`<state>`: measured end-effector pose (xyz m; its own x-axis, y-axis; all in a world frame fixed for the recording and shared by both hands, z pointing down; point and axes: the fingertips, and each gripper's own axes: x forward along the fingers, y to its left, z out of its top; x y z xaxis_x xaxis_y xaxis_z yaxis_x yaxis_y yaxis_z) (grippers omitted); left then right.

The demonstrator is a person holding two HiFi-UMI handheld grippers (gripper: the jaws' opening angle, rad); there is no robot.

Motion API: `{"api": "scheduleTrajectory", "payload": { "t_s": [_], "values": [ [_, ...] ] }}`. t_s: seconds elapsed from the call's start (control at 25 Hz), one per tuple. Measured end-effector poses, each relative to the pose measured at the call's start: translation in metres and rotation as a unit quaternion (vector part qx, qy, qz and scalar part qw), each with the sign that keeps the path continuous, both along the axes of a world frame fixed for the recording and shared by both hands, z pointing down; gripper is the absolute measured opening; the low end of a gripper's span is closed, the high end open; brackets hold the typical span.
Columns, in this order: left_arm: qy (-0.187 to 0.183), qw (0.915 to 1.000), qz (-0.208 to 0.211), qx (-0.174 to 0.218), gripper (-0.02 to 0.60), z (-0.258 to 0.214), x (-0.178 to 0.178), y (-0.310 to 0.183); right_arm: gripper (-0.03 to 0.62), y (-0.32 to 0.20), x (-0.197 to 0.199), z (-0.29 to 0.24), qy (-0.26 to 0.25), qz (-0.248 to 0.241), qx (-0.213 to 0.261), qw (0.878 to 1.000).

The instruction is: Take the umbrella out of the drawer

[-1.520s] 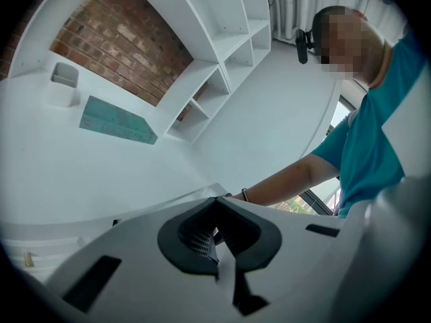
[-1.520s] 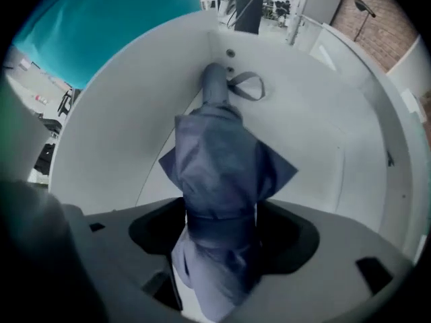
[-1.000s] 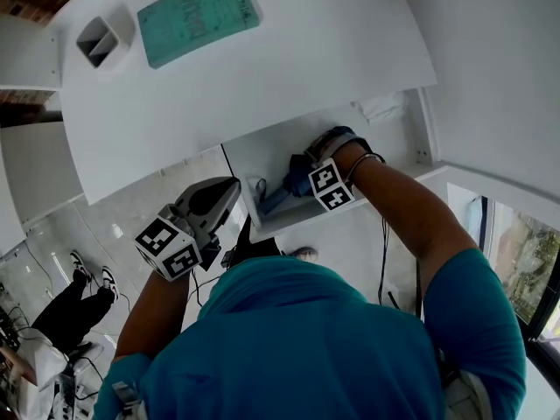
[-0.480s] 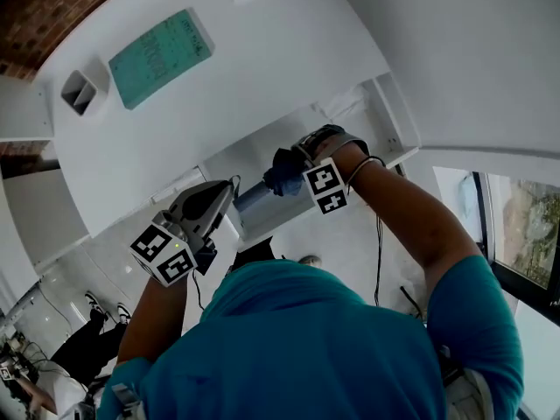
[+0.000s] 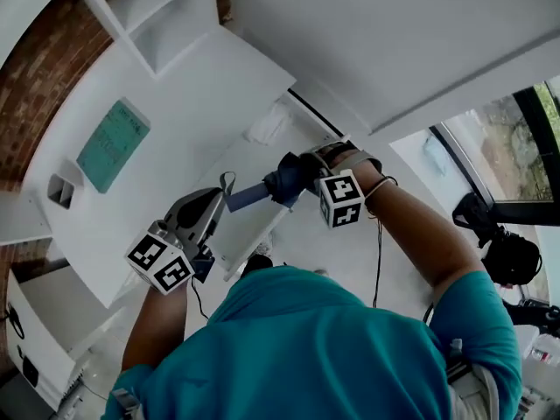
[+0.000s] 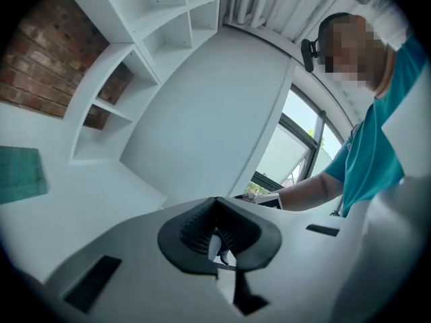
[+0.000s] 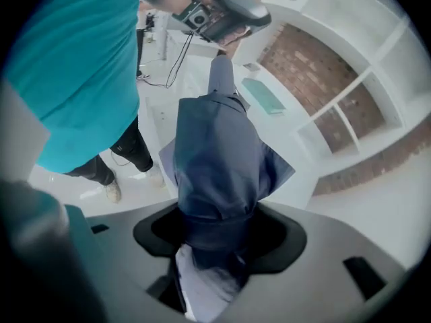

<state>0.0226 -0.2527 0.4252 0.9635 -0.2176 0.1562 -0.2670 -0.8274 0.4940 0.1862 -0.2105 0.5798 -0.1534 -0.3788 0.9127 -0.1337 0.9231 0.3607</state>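
In the head view my right gripper (image 5: 285,180) is shut on a folded dark blue umbrella (image 5: 259,192) and holds it above the open white drawer (image 5: 247,245). The right gripper view shows the blue fabric (image 7: 217,155) bunched between the pads of the right gripper (image 7: 215,229), the handle end pointing away. My left gripper (image 5: 213,210) hovers at that handle end, beside its strap loop (image 5: 228,180), jaws together. In its own view the left gripper (image 6: 215,239) has its pads nearly touching with nothing plainly between them.
A white desk top (image 5: 166,160) carries a green book (image 5: 112,145) and a small white holder (image 5: 61,191). White shelves (image 5: 162,20) stand against a brick wall. A crumpled white cloth (image 5: 267,127) lies in the drawer. A window (image 5: 516,138) is at right.
Both grippers have risen. The right one has lifted the umbrella up out of the drawer and rolled over, and the head view has swung so the desk sits farther left.
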Motion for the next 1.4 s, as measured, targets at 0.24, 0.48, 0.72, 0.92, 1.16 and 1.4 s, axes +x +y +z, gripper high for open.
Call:
{"api": "scheduleTrajectory", "payload": {
  "t_s": [0.24, 0.48, 0.72, 0.92, 1.16, 1.4],
  "values": [
    [0.025, 0.9934, 0.104, 0.043, 0.015, -0.045, 0.086, 0.023, 0.268, 0.069, 0.091, -0.061, -0.037, 0.186, 0.042, 0.981],
    [0.045, 0.9783, 0.185, 0.082, 0.015, -0.085, 0.158, 0.075, 0.268, 0.169, 0.162, -0.107, -0.072, 0.337, 0.081, 0.935],
    [0.062, 0.9623, 0.239, 0.113, 0.015, -0.125, 0.218, 0.135, 0.268, 0.273, 0.209, -0.146, -0.125, 0.457, 0.132, 0.871],
    [0.072, 0.9539, 0.263, 0.126, 0.015, -0.156, 0.266, 0.181, 0.268, 0.356, 0.239, -0.183, -0.175, 0.533, 0.184, 0.807],
    [0.098, 0.9407, 0.29, 0.147, 0.015, -0.192, 0.303, 0.229, 0.268, 0.432, 0.269, -0.233, -0.277, 0.601, 0.268, 0.701],
    [0.104, 0.9298, 0.308, 0.173, 0.015, -0.222, 0.326, 0.259, 0.27, 0.484, 0.296, -0.293, -0.351, 0.627, 0.345, 0.604]
  ]
}}
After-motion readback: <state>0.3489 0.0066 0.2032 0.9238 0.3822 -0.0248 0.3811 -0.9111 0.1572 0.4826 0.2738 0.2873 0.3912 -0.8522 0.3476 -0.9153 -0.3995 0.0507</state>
